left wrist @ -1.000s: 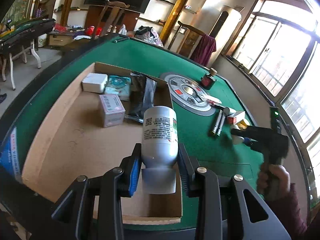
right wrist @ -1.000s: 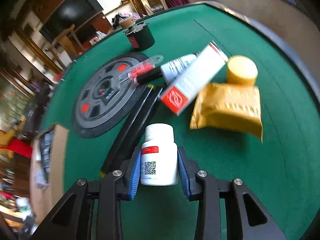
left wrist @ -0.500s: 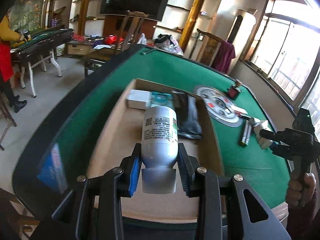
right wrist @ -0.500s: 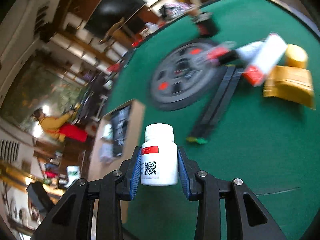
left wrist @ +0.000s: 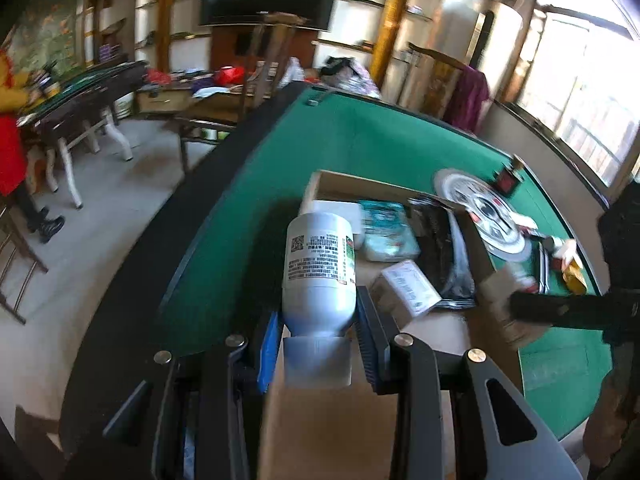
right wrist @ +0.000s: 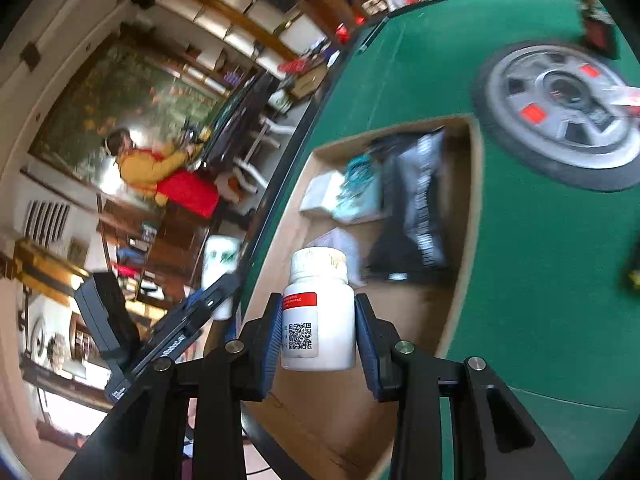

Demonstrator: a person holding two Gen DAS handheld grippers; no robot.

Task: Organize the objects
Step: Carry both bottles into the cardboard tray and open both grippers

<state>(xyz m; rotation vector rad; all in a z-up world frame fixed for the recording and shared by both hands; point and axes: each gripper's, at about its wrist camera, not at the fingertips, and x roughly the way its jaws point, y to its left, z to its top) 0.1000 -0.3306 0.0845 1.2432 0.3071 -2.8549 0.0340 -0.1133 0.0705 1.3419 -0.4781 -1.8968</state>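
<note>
White plastic bottles are being pinched in both grippers: the left gripper (left wrist: 318, 344) is clamping a tall labelled bottle (left wrist: 320, 268), the right gripper (right wrist: 316, 336) a red-banded pill bottle (right wrist: 319, 312), both hanging over the shallow cardboard tray (right wrist: 466, 216) at the green table's (right wrist: 540, 240) edge.

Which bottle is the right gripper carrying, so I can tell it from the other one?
Over the cardboard box on the green table, the right gripper clamps a small white bottle. Its red label band sets it apart from the taller, green-labelled bottle.

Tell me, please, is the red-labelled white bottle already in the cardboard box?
Not yet: the red-labelled bottle is clamped in the right gripper above the box.
</note>
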